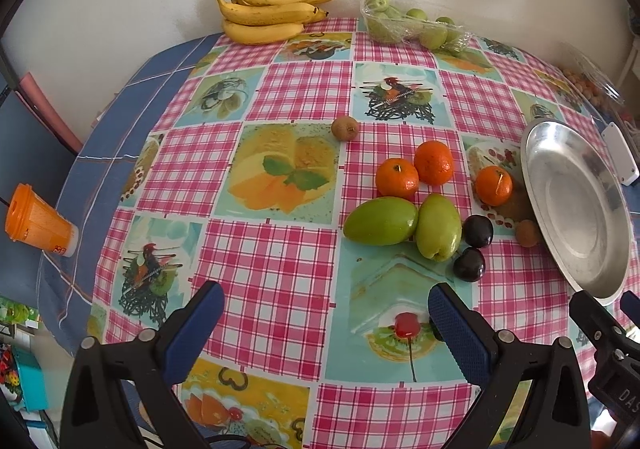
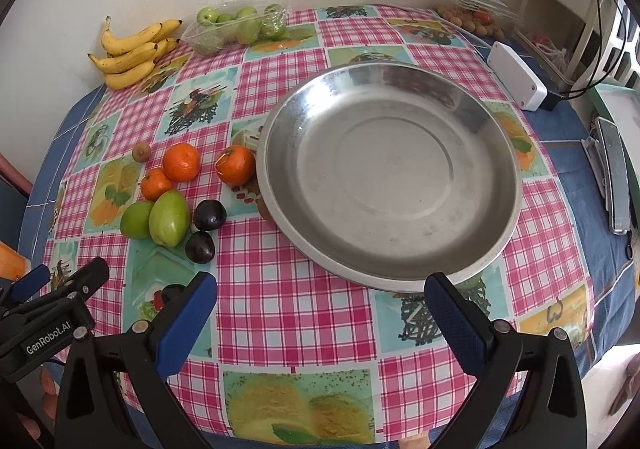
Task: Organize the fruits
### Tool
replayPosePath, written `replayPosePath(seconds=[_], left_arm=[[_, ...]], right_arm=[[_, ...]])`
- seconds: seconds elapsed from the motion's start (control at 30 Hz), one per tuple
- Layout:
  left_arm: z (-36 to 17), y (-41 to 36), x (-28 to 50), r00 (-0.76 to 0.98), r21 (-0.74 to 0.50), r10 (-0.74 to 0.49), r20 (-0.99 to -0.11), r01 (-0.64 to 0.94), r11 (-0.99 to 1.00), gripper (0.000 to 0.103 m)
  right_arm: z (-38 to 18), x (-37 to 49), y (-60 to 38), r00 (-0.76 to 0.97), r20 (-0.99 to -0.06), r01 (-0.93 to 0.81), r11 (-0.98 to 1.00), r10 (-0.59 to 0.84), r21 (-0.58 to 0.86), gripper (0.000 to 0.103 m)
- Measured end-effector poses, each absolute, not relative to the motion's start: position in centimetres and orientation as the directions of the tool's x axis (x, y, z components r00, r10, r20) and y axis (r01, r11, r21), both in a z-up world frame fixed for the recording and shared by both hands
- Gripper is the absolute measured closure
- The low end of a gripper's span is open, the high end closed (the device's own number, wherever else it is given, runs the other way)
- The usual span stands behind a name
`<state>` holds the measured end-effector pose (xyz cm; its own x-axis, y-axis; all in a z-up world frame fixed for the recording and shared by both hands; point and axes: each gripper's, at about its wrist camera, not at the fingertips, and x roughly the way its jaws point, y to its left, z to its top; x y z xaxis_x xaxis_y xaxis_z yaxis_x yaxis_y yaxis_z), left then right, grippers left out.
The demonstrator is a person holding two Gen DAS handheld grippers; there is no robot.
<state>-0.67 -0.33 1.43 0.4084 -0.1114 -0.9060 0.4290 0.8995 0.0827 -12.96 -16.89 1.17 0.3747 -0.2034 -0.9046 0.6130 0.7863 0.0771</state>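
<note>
From the left wrist, the left hand-held gripper point(image 1: 326, 313) hangs over the tabletop point(image 1: 260, 257) with its jaws wide apart and nothing between them. Ahead and to the right lie three oranges point(image 1: 397, 177), two green mangoes point(image 1: 380, 221) touching side by side, and two dark plums point(image 1: 477, 231) just beside them. A brown kiwi point(image 1: 344, 127) sits apart, farther back. The metal plate point(image 1: 576, 205) stands at the right, a small brown fruit point(image 1: 527, 233) against its rim. Bananas point(image 1: 268, 13) and a tray of green fruit point(image 1: 412, 25) lie by the wall; an orange cup point(image 1: 38, 221) lies at the left edge. From the right wrist, the right hand-held gripper point(image 2: 320, 311) is likewise spread and holds nothing, just before the plate point(image 2: 390, 173). The fruits cluster left of the plate, and a white box point(image 2: 516, 75) rests behind it.
</note>
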Motion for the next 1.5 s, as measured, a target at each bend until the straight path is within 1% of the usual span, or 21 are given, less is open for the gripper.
replayPosePath(seconds=[0.6, 1.1, 1.5], left_arm=[[1.31, -0.13, -0.62, 0.399, 0.068, -0.123, -0.909, 0.431, 0.900, 0.000], [0.89, 0.15, -0.63, 0.391, 0.064, -0.123, -0.912, 0.432, 0.899, 0.000], [0.80, -0.08, -0.68, 0.385, 0.065, -0.119, -0.915, 0.431, 0.900, 0.000]], right_arm=[[1.37, -12.82, -16.69, 0.395, -0.896, 0.588, 0.805, -0.202, 0.078, 0.000], [1.14, -12.69, -16.68, 0.371, -0.904, 0.586, 0.809, -0.212, 0.051, 0.000], [1.00, -12.67, -16.64, 0.370, -0.907, 0.589, 0.806, -0.202, 0.061, 0.000]])
